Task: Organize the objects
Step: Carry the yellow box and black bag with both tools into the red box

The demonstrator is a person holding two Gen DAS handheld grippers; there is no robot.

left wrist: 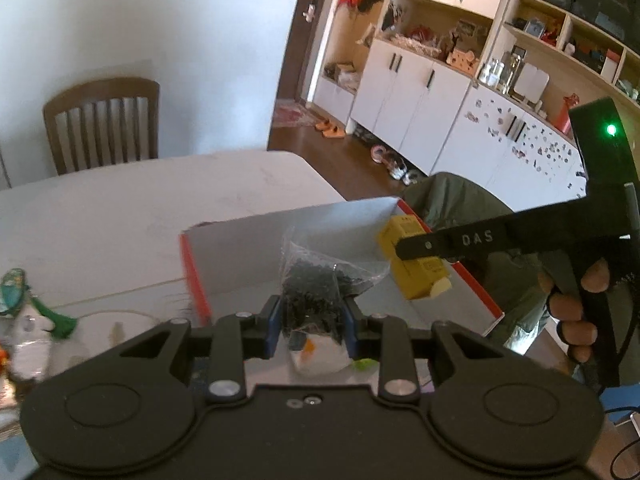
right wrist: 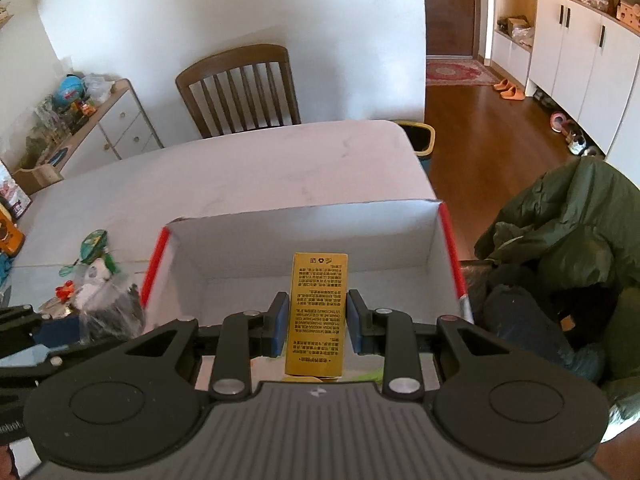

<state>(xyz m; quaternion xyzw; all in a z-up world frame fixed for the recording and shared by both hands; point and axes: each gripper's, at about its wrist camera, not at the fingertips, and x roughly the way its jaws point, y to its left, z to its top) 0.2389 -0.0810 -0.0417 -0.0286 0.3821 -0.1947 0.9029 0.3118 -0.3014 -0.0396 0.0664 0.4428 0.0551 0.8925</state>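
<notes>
Left gripper (left wrist: pixel 309 322) pinched on a clear bag of small black pieces (left wrist: pixel 316 280), blue pads (left wrist: pixel 271 330) pressed into both its sides; bag held up over the near left part of an open cardboard box (left wrist: pixel 240 240), white inside with red outer edges. Right gripper (right wrist: pixel 316 322) clamped on a yellow carton (right wrist: pixel 318 312) printed with dark text, long side pointing away, held above the box's near edge toward its middle. From the left wrist view, same carton seen at the box's right edge, gripped by the black tool with a hand (left wrist: pixel 572 316) round its handle. Box resting at the near right corner of a pale table (right wrist: pixel 240 176). Small clutter (right wrist: pixel 92 268) on the table just left of the box: green-topped item, white and orange bits. Wooden chair (right wrist: pixel 240 88) at the table's far edge. Dark green jacket (right wrist: pixel 568 224) heaped beyond the table's right edge.
</notes>
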